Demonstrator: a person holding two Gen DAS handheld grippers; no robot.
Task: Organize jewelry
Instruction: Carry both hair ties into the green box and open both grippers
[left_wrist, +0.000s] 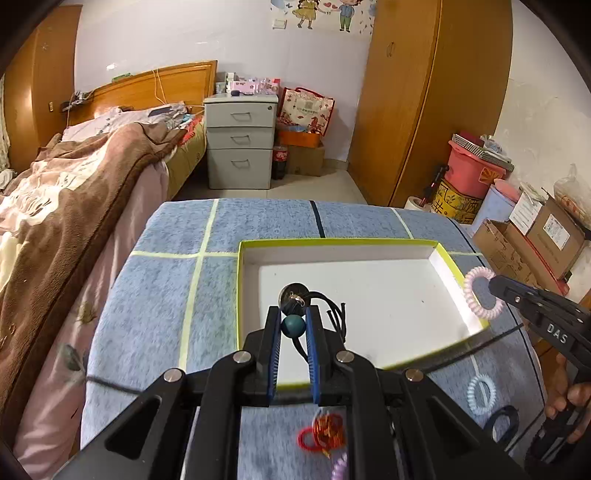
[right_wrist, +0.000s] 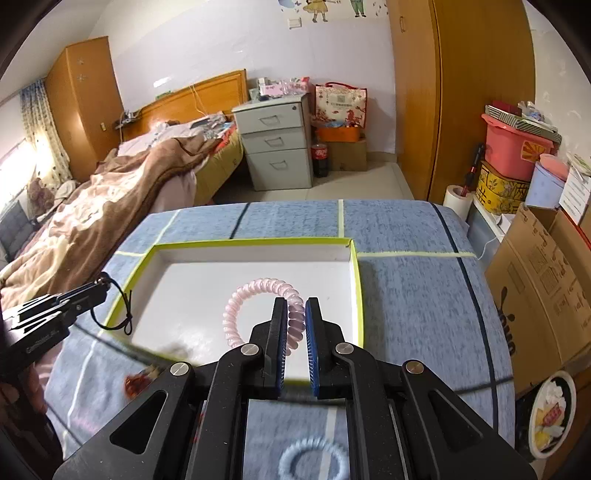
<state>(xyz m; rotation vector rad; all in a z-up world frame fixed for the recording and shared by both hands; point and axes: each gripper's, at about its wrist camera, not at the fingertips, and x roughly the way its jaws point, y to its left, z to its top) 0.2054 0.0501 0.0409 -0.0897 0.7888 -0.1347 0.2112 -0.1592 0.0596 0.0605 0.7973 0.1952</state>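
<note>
**user1:** Bedroom setup, blue checked cloth (left_wrist: 166, 295) over the table, and the white tray (left_wrist: 448, 264) with the yellow-green rim sits in the middle of it. Which step is this, you reckon?

**user2:** Looks like the carry-and-drop step to me. Left gripper (left_wrist: 293, 325) hangs over the tray's near left part, pinched on a teal bead (left_wrist: 293, 325) of a black cord hair tie (left_wrist: 332, 310). Right gripper (right_wrist: 295, 314) is clamped on the pink spiral hair tie (right_wrist: 255, 291), over the tray's near right part.

**user1:** So next is just spreading the jaws?

**user2:** Probably, both above the tray floor. Red tie (left_wrist: 321, 432) and pale blue spiral tie (left_wrist: 480, 395) lie on the cloth on the near side of the tray.
</note>
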